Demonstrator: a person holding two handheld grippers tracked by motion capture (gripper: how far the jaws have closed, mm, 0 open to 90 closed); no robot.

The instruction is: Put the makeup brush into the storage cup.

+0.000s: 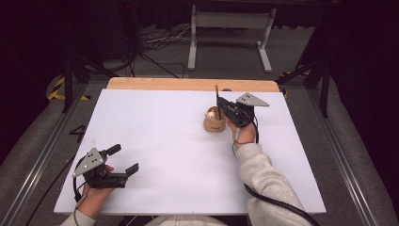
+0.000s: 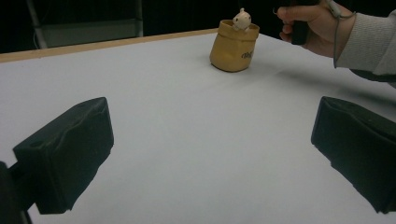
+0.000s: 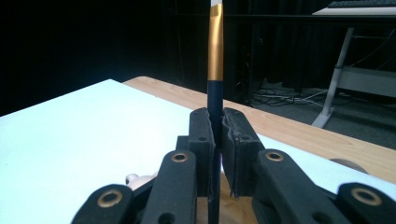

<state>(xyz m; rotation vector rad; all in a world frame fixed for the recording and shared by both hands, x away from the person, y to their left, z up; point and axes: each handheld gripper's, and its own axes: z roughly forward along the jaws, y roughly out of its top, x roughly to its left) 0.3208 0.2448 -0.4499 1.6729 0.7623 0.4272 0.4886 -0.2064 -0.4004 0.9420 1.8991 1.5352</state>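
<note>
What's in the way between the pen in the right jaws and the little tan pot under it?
Nothing separate blocks it. The right gripper holds the pen upright just over the tan pot. A small pale figure sits inside the pot's mouth, taking up part of the opening.

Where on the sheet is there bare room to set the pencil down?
The white sheet is bare between the left gripper and the yellow pot, and along its near edge. Crowded only around the pot, where the right gripper holds the pencil.
</note>
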